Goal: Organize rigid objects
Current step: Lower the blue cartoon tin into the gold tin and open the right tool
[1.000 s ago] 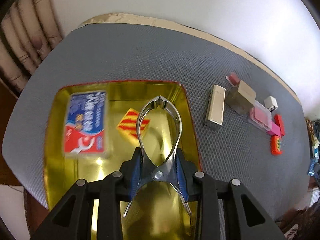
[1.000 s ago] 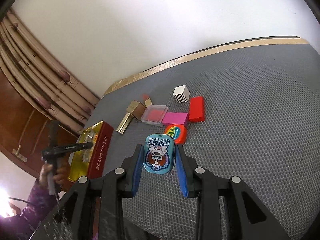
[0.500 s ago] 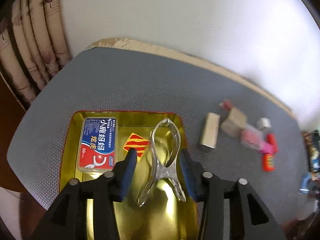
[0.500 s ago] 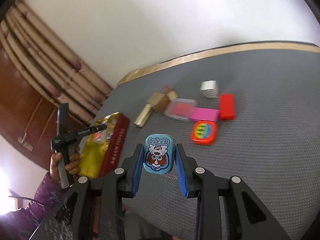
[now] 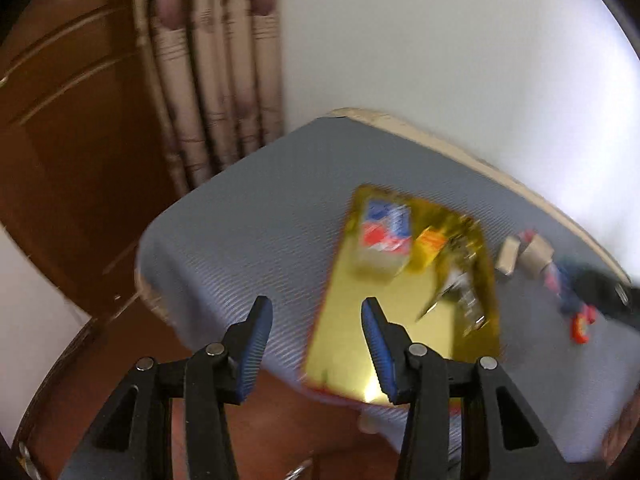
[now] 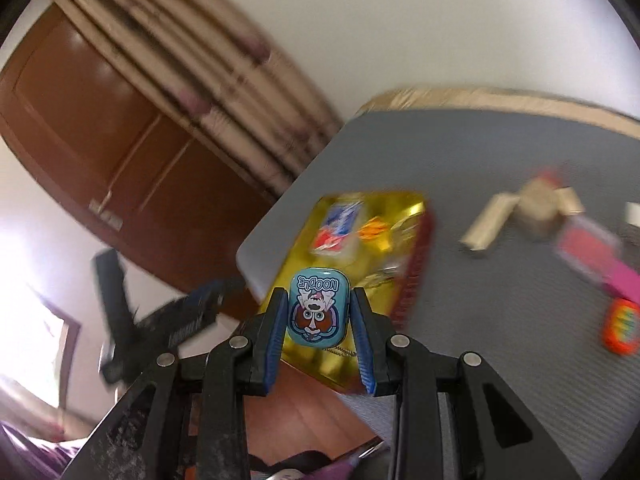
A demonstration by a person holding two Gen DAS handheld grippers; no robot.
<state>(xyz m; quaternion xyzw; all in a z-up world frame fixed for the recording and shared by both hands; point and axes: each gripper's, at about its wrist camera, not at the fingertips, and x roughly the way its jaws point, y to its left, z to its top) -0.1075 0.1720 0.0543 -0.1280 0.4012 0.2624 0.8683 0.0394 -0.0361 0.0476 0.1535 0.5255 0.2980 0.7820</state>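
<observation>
My left gripper (image 5: 317, 312) is open and empty, above the table's near left edge, to the left of the gold tin tray (image 5: 384, 328). The tray holds a blue and red box (image 5: 384, 232), a yellow and red block (image 5: 431, 242) and the metal clip (image 5: 452, 292). My right gripper (image 6: 319, 307) is shut on a blue NOODLE tin (image 6: 318, 307) and holds it above the near end of the gold tray (image 6: 304, 248). The view is blurred by motion.
Loose items lie on the grey mat right of the tray: a beige stick (image 6: 488, 222), a brown box (image 6: 536, 204), a pink case (image 6: 588, 248), a magenta block (image 6: 626, 284) and an orange tin (image 6: 622, 330). A wooden door (image 6: 100, 128) and curtain (image 6: 224, 92) stand at left.
My left gripper let go of the metal clip, which now lies in the tray, and pulled back to the left. My right gripper carried the blue tin leftward to over the tray.
</observation>
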